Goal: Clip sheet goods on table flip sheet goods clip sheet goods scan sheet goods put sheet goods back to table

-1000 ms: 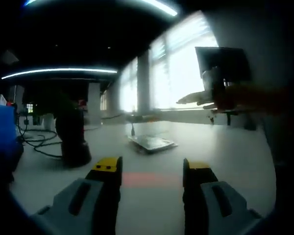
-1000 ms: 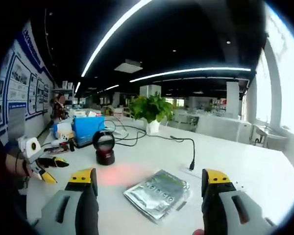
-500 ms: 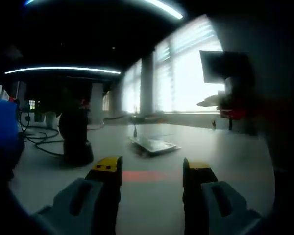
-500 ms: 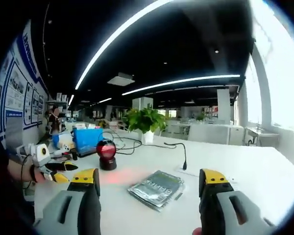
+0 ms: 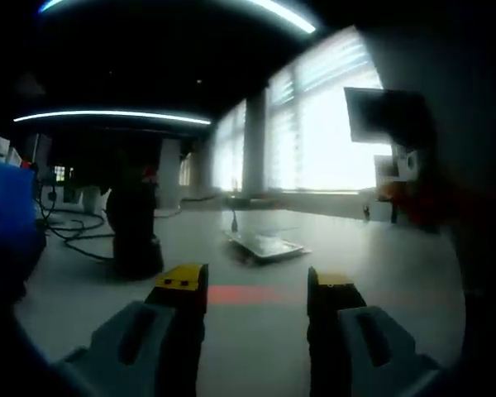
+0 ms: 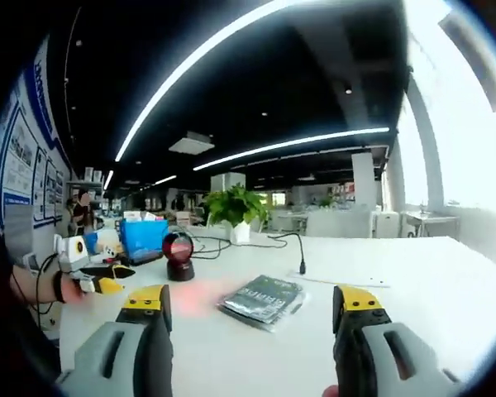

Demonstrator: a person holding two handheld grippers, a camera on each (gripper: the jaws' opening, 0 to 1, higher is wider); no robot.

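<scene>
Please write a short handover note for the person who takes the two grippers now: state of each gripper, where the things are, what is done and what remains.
Left gripper: open, holding nothing, low over the white table.
Right gripper: open, holding nothing, also just above the table.
Sheet goods: a flat silvery pack lying on the table ahead of both grippers, touched by neither.
Scanner: stands upright beside the pack, throwing a red glow on the tabletop next to it.
Done: nothing that the pictures prove; the pack lies free on the table.
Left, as it looks: clip the pack, flip it, clip again, scan it, put it back.
</scene>
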